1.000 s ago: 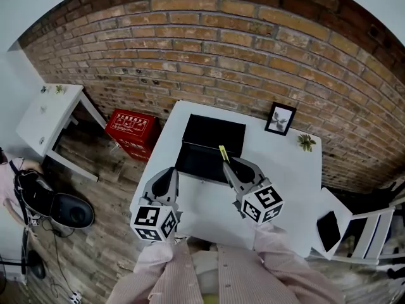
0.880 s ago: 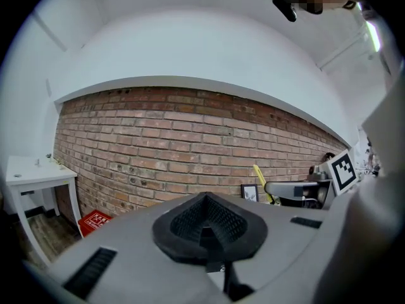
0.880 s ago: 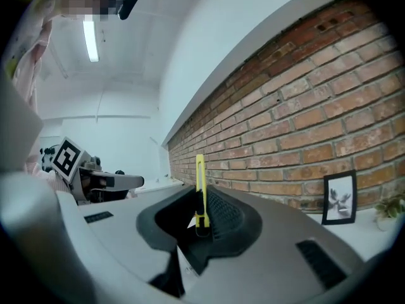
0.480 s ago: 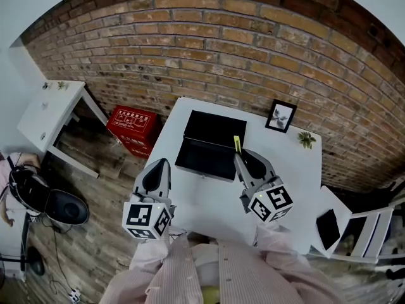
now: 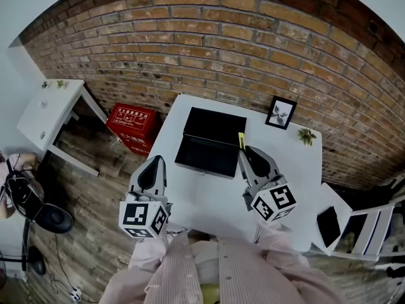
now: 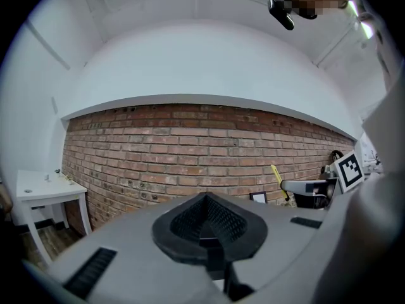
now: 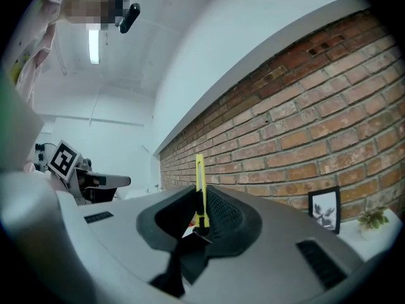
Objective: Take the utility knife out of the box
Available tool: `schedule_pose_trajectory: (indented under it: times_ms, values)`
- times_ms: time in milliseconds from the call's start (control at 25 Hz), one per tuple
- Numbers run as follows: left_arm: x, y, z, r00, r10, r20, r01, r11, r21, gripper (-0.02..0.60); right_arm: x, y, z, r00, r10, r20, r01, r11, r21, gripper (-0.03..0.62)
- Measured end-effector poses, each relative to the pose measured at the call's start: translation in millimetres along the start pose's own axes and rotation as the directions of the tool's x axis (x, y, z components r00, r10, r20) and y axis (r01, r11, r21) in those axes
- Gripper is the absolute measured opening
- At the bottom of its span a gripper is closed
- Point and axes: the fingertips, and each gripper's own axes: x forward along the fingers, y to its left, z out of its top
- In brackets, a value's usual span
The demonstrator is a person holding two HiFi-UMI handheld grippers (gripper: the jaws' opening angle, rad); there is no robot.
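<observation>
1. The right claw [image 5: 245,152] is gripping the utility knife [image 5: 241,140] by its lower end. In the right gripper view the yellow knife [image 7: 200,181] is standing upright between the narrow jaws of this claw [image 7: 201,219], and its top is showing against the brick wall [image 7: 329,125].
2. The left claw [image 5: 155,161] is carrying nothing. In its own view the pads [image 6: 221,217] are meeting with nothing between them, and it is hanging over the left edge of the worktop [image 5: 209,201], apart from the box.
3. The black box [image 5: 211,143] is lying open on the far part of the worktop. The knife is showing just beside the box's right edge, so I am judging that it is already out and the taking-out step is near its end.
4. The next move, I think, is asking for a firm hold while the knife is being carried away from the box, then a slow lowering onto the bare white worktop before the jaws are opening. The handle is thin and is held only at one end, so it could be tipping.
5. A small picture frame [image 5: 280,114] and a little plant [image 5: 307,137] are standing at the far right corner of the worktop.
6. Around it, a red crate [image 5: 133,126] is sitting on the wooden floor by the wall, a white side table [image 5: 47,109] is standing at the left, and a white chair [image 5: 361,230] at the right.
</observation>
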Motion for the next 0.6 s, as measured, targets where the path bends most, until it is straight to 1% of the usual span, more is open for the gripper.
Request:
schedule_pose_trajectory:
  times_ms: [600]
  values:
    - [-1.9, 5.1, -11.6, 1.000, 0.019, -0.025, -0.019, 1.000, -0.010, -0.008, -1.9, -2.1, -0.6, 1.000, -0.007, 0.006, 0.007, 1.000, -0.007, 0.054]
